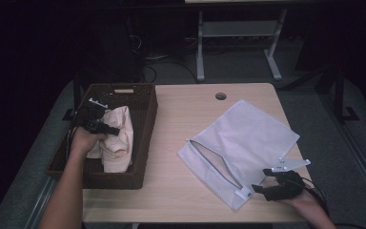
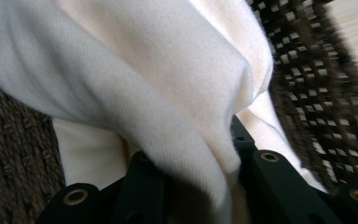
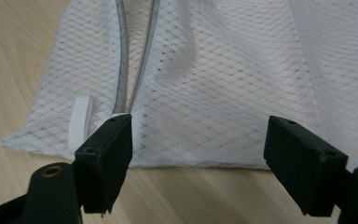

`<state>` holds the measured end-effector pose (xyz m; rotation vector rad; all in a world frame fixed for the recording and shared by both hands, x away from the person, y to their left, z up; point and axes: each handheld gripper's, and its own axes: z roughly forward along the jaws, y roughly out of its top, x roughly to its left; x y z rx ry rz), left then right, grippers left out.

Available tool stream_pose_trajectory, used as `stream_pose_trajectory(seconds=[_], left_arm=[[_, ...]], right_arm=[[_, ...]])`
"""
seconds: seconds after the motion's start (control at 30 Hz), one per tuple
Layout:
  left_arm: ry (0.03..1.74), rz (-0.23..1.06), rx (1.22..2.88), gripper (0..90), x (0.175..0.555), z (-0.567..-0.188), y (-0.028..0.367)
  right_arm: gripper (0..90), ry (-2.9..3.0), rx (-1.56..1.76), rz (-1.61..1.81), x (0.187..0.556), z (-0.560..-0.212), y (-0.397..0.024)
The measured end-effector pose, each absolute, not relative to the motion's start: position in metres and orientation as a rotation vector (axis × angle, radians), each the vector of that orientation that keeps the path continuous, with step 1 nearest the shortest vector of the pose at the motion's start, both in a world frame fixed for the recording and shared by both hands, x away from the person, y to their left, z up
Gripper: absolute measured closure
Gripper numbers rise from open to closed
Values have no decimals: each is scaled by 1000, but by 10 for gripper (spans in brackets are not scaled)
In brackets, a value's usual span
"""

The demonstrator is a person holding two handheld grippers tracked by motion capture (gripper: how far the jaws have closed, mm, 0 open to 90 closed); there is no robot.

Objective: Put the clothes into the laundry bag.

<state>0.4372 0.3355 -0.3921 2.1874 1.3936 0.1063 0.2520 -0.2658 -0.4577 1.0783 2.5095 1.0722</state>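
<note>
Mesh bag [image 1: 240, 150]: white, flat on desk [image 1: 181, 124], zip part open, nothing inside yet.
R hand-held gripper [image 3: 198, 154]: jaws wide, at bag's near edge, gripping nothing.
L hand-held gripper [image 1: 106, 128]: clamped on cream garment [image 2: 168, 93], lifted over wicker basket [image 1: 138, 176].
Left: carry across, stuff in bag.

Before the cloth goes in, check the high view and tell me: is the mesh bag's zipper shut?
No, the mesh bag lies on the table with its zipper gaping open along the near edge.
</note>
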Motion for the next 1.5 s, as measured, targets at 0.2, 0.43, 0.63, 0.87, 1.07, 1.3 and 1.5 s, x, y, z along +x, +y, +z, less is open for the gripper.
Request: stream_pose_trajectory(seconds=[0.2, 0.43, 0.63, 0.87, 1.07, 1.3, 1.5], left_arm=[[1324, 146, 2149, 736, 421, -367, 335], [1273, 192, 2116, 736, 408, -348, 336], [1222, 212, 2064, 736, 396, -330, 336], [1164, 231, 2022, 737, 383, -307, 334], [1116, 263, 1976, 737, 373, -284, 333], [1019, 302, 1932, 738, 360, -252, 324], [922, 310, 1926, 738, 353, -232, 304]], right_arm=[[232, 2506, 1074, 1075, 251, -457, -265], [232, 2498, 1082, 1081, 251, -457, -266], [232, 2500, 1083, 1080, 252, -457, -265], [230, 2494, 1080, 1085, 251, -457, -265], [229, 2491, 1087, 1085, 252, -457, -265], [228, 2486, 1089, 1089, 252, -457, -266], [227, 2480, 1093, 1092, 252, -457, -267]])
